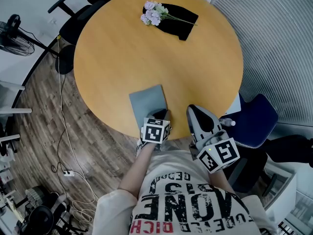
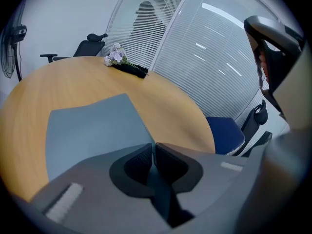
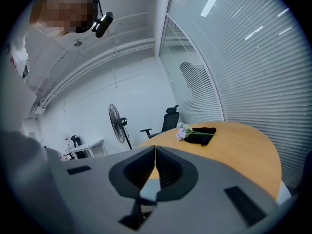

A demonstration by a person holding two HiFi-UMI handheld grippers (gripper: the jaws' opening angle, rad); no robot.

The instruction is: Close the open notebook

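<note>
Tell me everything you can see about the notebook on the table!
The notebook is closed, showing a plain grey-blue cover that looks smooth. It lies flat on the round wooden table, close to the edge nearest the person. The left gripper sits at its near corner; whether it touches is unclear.

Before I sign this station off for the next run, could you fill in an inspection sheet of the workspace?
Surface: round wooden table, mostly bare.
Job's things: grey notebook lies flat near the table's near edge and looks closed.
Clutter: flower sprig on a black cloth at the far edge.
Grippers: left gripper is at the notebook's near corner, jaws almost together; a grip cannot be told. Right gripper is shut and empty.
Cables: white cable and power strip on the wood floor.
Surroundings: blue chair, black office chair, standing fan.
</note>
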